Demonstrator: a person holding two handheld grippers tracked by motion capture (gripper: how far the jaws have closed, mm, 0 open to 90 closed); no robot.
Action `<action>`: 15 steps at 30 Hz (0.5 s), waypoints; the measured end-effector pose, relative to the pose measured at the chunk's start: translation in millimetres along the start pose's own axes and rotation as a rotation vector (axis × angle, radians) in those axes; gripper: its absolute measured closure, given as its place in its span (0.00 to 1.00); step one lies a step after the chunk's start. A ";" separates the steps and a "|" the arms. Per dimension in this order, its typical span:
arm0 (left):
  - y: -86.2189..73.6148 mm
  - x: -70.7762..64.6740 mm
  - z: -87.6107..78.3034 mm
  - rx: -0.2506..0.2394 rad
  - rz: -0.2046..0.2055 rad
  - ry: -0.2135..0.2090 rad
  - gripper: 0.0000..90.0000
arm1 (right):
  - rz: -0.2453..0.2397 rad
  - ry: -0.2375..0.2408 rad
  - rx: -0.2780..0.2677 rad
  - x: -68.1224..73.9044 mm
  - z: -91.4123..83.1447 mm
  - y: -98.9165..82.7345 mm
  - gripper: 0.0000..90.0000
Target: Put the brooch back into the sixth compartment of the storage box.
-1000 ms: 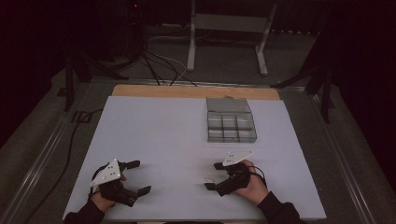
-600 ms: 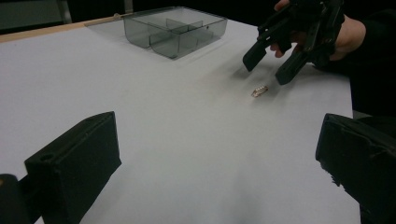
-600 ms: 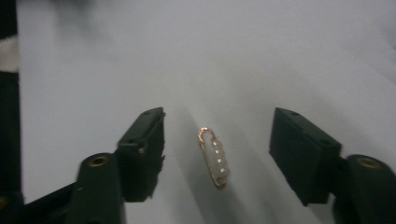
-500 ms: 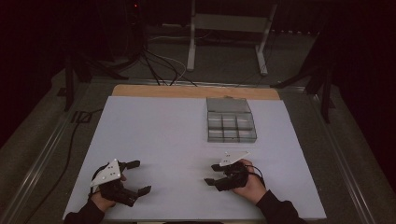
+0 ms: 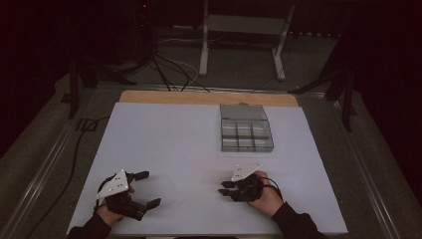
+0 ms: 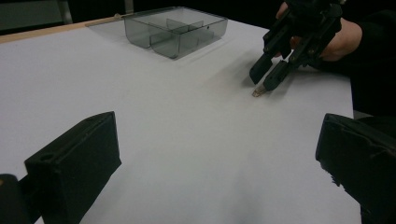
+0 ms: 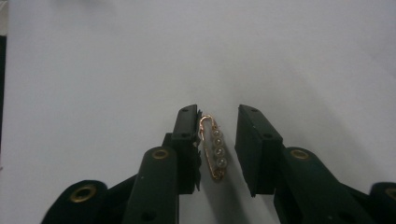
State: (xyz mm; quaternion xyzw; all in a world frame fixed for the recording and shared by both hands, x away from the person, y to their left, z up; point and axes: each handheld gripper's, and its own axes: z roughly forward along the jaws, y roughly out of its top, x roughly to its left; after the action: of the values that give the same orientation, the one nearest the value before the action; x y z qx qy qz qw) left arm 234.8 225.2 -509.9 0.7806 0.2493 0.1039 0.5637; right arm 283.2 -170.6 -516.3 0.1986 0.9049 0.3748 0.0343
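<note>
High view, table: a white sheet (image 5: pixel 169 149) covers the table, with a strip of wood (image 5: pixel 209 97) showing along the far edge.
High view, box: a clear grey box (image 5: pixel 246 128) with small compartments sits on the far right part of the sheet, well apart from both hands.
High view, left gripper: the left gripper (image 5: pixel 145 189) lies at the near left corner in the person's left hand (image 5: pixel 110 211), its two black jaws spread wide over bare sheet, with nothing between them.
High view, right gripper: the right gripper (image 5: pixel 225 188) is at the near right in the right hand (image 5: pixel 263 196), jaws pointing left and low to the sheet; the gap looks narrow, though it is too small here to judge well.
Left gripper view, own jaws: the two jaws rise at the left and right bottom corners, far apart, over bare white sheet.
Left gripper view, pin: a small gold-coloured pin (image 6: pixel 257 91) lies on the sheet at the tips of the right gripper (image 6: pixel 268 77).
Left gripper view, box: the box (image 6: pixel 175 30) stands farther off, near the wooden edge.
Right gripper view, pin: the pin (image 7: pixel 214 147), a gold clasp carrying a row of four pale beads, lies flat on the sheet between the jaws.
Right gripper view, jaws: partly open around the pin; the left jaw is at or very close to its edge, the right jaw stands clear of it, so the pin is not clamped.
</note>
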 end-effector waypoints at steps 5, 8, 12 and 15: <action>-0.1 -0.1 0.1 0.001 0.000 0.001 0.01 | -0.015 0.003 0.020 -1.2 3.3 -2.1 0.85; -0.1 0.2 0.2 0.000 -0.001 -0.001 0.01 | -0.020 0.004 0.024 -1.7 3.0 -1.5 0.87; -0.2 0.0 0.5 0.004 0.001 -0.001 0.01 | -0.027 0.003 0.027 -2.4 3.2 -1.6 0.93; 0.0 0.0 0.5 0.003 0.000 -0.002 0.01 | -0.021 0.001 0.025 -1.6 3.2 -1.9 0.94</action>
State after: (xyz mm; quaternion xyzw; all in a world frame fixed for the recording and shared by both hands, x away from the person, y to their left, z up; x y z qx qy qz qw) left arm 235.0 224.8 -510.1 0.7815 0.2488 0.1025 0.5629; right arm 284.8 -170.4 -520.0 0.1892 0.9117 0.3631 0.0354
